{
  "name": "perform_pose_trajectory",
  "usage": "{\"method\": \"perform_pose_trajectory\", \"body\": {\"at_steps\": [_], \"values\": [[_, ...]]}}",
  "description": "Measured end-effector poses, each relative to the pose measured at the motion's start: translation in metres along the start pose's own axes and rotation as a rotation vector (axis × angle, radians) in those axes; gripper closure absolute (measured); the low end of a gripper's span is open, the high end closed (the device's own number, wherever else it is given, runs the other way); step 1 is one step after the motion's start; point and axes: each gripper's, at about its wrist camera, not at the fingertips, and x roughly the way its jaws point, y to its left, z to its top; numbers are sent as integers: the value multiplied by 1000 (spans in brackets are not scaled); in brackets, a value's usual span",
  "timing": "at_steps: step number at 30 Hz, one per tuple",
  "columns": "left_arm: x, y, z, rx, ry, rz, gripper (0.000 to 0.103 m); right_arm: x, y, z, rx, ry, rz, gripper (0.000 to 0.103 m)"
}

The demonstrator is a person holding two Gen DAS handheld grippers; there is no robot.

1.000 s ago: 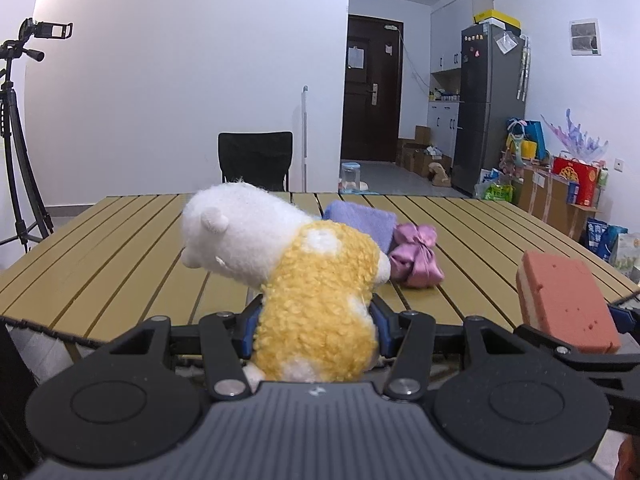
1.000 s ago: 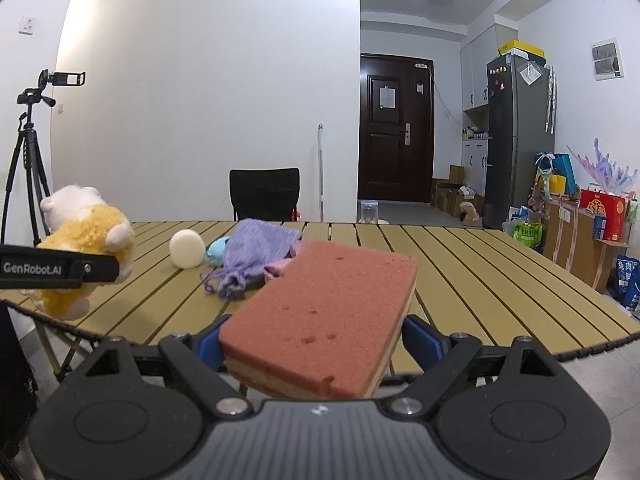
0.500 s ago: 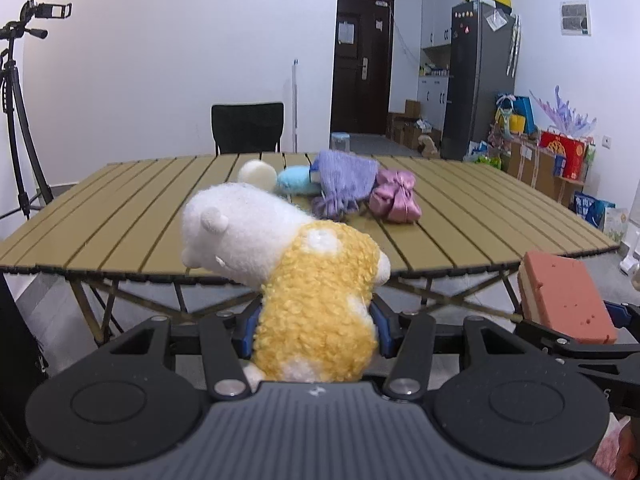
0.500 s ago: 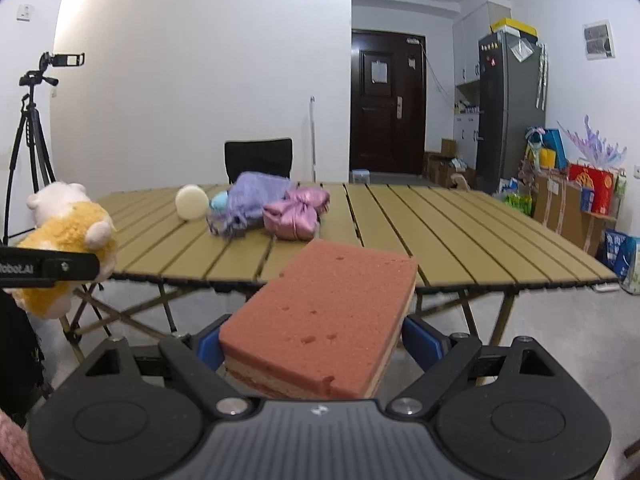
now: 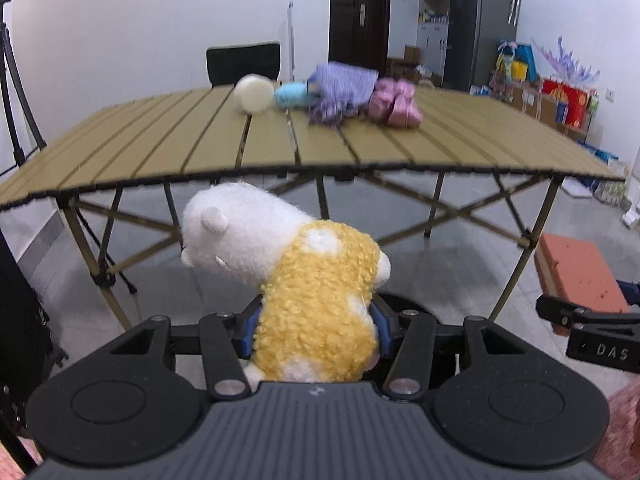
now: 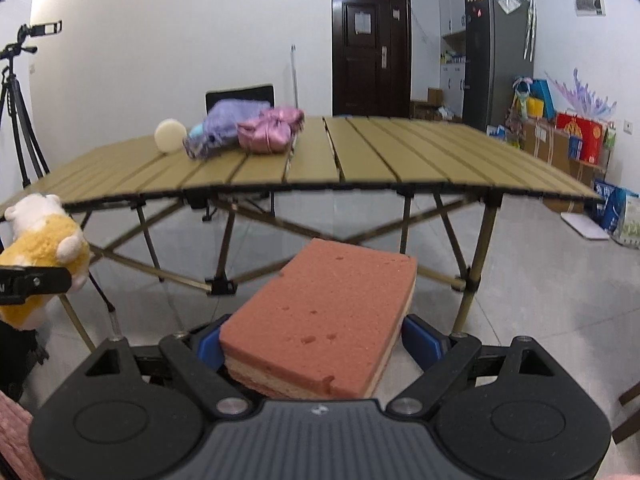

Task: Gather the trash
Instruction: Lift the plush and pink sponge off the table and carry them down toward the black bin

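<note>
Clamping plush toy, sponge gripped

left gripper clamped on plush toy; right gripper clamped on sponge, both tilted downward.

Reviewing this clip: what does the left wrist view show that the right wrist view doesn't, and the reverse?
Only the left wrist view shows the left gripper clamped on the plush toy up close, blue pads against its yellow body. Only the right wrist view shows the right gripper gripping the red sponge close up, and the wall socket. Both show the slatted table with the cream ball, purple cloth and pink pouch, plus the door and fridge.
</note>
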Motion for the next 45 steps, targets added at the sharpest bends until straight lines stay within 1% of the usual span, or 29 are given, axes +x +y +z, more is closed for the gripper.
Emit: {"method": "perform_pose_trajectory", "body": {"at_steps": [7, 11, 18, 21, 30, 36, 45], "values": [[29, 6, -23, -11, 97, 14, 50, 19, -3, -26, -5, 90, -3, 15], [47, 12, -32, -22, 148, 18, 50, 30, -8, -33, 3, 129, -13, 15], [79, 19, -44, -44, 249, 26, 50, 55, -23, -49, 29, 224, -54, 16], [87, 21, -46, -52, 282, 28, 50, 64, -29, -53, 42, 249, -72, 16], [100, 28, -52, -76, 341, 52, 50, 80, -40, -65, 73, 309, -96, 16], [110, 30, -54, -88, 382, 72, 50, 82, -42, -66, 90, 306, -112, 16], [120, 20, -54, -92, 429, 60, 50, 87, -48, -69, 108, 319, -128, 16]]}}
